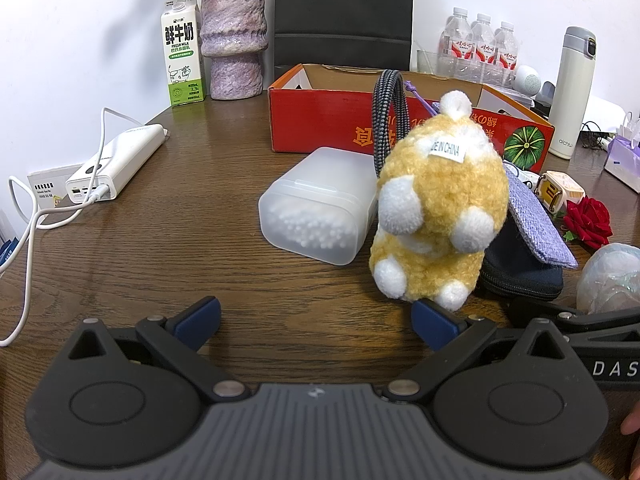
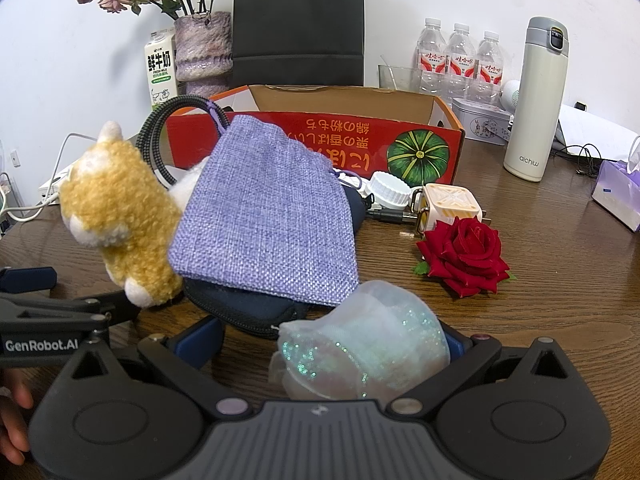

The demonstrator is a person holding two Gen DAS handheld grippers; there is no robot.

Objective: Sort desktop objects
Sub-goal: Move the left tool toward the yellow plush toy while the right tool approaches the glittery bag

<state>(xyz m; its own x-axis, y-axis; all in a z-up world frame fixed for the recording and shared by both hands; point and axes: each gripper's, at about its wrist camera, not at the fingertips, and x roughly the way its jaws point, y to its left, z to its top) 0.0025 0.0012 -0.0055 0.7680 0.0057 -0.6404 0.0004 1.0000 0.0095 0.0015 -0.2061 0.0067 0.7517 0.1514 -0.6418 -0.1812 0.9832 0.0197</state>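
Note:
A yellow and white plush toy (image 1: 440, 208) stands on the wooden table, leaning on a navy pouch (image 1: 520, 268); it also shows in the right wrist view (image 2: 120, 216). My left gripper (image 1: 316, 322) is open and empty, its right finger just below the plush. A purple woven bag (image 2: 268, 212) lies on the navy pouch (image 2: 244, 312). A sheer glittery pouch (image 2: 364, 352) sits between the open fingers of my right gripper (image 2: 332, 340); no squeeze shows. A red open cardboard box (image 1: 328, 120) stands behind, also in the right wrist view (image 2: 320, 140).
A clear cotton-swab box (image 1: 316, 204), a white power bank (image 1: 116, 164) with cable, a milk carton (image 1: 182, 52) and a vase (image 1: 234, 40) are on the left. A red rose (image 2: 464, 256), a cube charger (image 2: 448, 204), a white thermos (image 2: 536, 100), water bottles (image 2: 456, 60), and a tissue pack (image 2: 618, 192) are on the right.

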